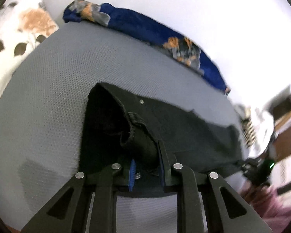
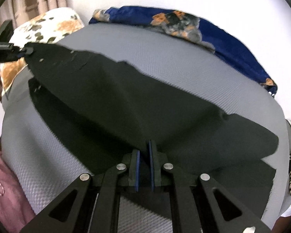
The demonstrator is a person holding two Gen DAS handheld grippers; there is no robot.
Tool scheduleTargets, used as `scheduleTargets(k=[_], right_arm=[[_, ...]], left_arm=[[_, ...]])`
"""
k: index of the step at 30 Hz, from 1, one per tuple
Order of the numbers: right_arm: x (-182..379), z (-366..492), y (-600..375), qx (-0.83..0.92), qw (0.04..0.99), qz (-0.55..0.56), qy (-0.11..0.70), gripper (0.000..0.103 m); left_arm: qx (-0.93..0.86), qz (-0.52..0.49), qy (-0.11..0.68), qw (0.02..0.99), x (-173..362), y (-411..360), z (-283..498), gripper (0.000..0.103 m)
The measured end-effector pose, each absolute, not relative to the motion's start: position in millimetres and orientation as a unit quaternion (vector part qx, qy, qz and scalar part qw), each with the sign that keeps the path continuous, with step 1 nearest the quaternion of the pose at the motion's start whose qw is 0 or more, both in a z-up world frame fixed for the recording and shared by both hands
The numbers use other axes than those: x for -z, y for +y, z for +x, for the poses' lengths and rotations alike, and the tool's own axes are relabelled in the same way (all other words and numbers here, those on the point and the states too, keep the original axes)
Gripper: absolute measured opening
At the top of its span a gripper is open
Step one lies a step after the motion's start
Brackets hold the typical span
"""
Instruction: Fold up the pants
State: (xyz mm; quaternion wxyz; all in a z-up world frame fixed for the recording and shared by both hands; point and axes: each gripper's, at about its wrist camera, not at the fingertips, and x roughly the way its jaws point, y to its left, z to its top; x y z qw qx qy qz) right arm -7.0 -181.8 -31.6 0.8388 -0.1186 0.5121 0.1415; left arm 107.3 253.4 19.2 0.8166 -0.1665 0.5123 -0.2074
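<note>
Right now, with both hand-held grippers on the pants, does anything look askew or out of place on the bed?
The black pants hang unevenly: the waistband end in the left hand-held gripper is bunched and gaping, and the fabric sags toward the right hand-held gripper. A blue patterned cloth lies rumpled along the far edge of the grey mattress. No damage shows.

No text, label, brand, number or sign can be read in either view. In the right wrist view, the left gripper (image 2: 24, 51) at the left edge of the picture carries a small pale strip that may be lettering, but it is too blurred to make out.
</note>
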Motion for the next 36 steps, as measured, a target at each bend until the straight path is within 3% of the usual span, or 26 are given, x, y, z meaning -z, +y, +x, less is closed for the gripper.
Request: scheduleTargets(k=[6, 14, 18, 22, 31, 36], right_arm=[[55.8, -22.0, -173.7, -0.149, 0.819, -0.111, 0.543, 0.007], [65.7, -27.5, -175.7, -0.158, 0.807, -0.093, 0.562, 0.007], [83.7, -23.3, -178.6, -0.154, 0.799, -0.082, 0.576, 0.007], [83.9, -20.8, -181.4, -0.155, 0.800, -0.072, 0.576, 0.008], [83.7, -14.6, -193.9, -0.157, 0.804, -0.022, 0.574, 0.010], [77.1, -16.1, -198.2, -0.161, 0.808, -0.011, 0.567, 0.010]], left_arm=[[0.191, -0.104, 0.556, 0.802, 25.1, 251.2, 95.7, 0.020], [0.180, -0.084, 0.547, 0.813, 33.1, 244.3, 86.7, 0.022], [0.169, -0.073, 0.544, 0.819, 34.0, 240.7, 84.1, 0.029], [0.139, -0.077, 0.543, 0.824, 26.5, 254.0, 77.5, 0.056], [0.081, -0.012, 0.505, 0.859, -13.3, 256.8, 54.0, 0.058], [0.207, 0.048, 0.445, 0.870, -42.0, 168.9, 41.1, 0.058]])
